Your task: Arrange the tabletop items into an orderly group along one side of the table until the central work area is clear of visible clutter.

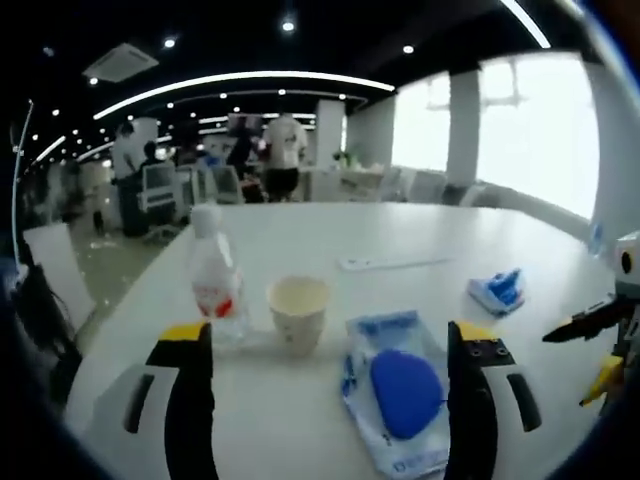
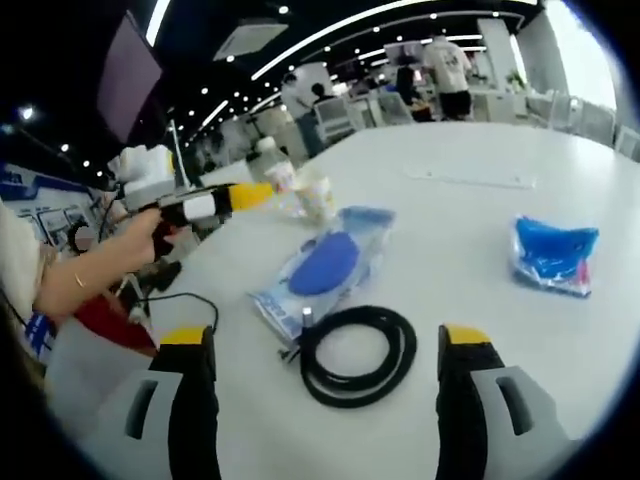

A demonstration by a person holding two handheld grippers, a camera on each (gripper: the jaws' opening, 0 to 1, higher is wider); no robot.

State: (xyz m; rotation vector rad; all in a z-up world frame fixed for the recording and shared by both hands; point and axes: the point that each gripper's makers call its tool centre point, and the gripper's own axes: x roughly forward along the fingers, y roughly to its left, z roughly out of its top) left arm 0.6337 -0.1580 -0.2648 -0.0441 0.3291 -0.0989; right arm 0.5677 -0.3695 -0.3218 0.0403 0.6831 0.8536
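On the white tabletop [image 2: 480, 300], nearest the wide-spread, empty right gripper [image 2: 325, 400], lies one coiled black cable [image 2: 358, 355]. One clear packet [image 1: 395, 400] holding a blue pad sits before the equally wide left gripper [image 1: 330, 400]. Beyond: one empty paper cup [image 1: 298, 312], one bottle [image 1: 215, 275], one blue pouch [image 2: 553, 255] towards the far edge.

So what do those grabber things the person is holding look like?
Each hand-held gripper has two black jaws with yellow tips and light grey bases: the left hand-held gripper and the right hand-held gripper. The person's hand has a thin bracelet at the wrist.
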